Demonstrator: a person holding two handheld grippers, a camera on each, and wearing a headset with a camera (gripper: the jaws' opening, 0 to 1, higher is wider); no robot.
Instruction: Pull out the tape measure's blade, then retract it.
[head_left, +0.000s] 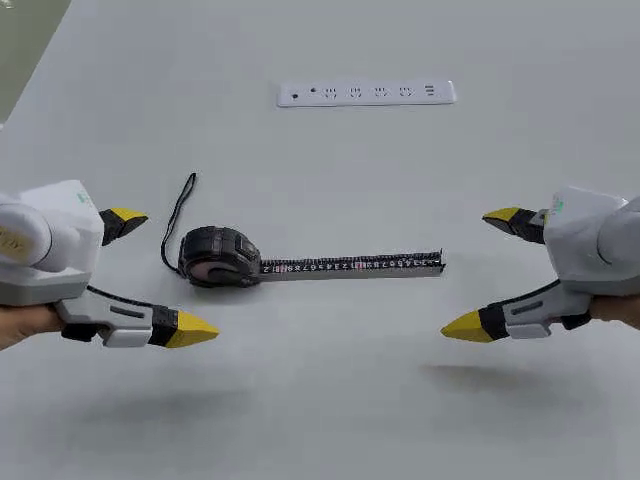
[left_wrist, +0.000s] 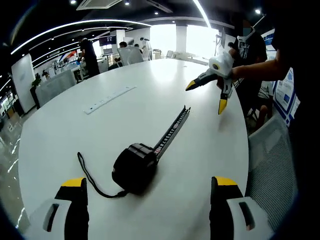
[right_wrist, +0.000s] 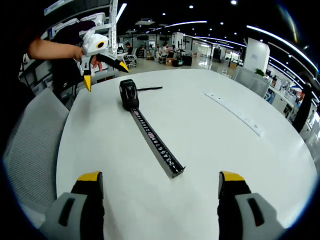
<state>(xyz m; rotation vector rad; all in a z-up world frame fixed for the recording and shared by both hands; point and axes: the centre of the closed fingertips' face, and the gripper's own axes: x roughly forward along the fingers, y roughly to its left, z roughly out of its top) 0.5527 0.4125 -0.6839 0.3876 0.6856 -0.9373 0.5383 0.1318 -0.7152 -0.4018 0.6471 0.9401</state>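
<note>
The tape measure lies between the left gripper and the right gripper, its blade out to the right; the fingers of both are wide apart.

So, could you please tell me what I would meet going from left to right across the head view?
left gripper → cord → case → blade → right gripper
</note>
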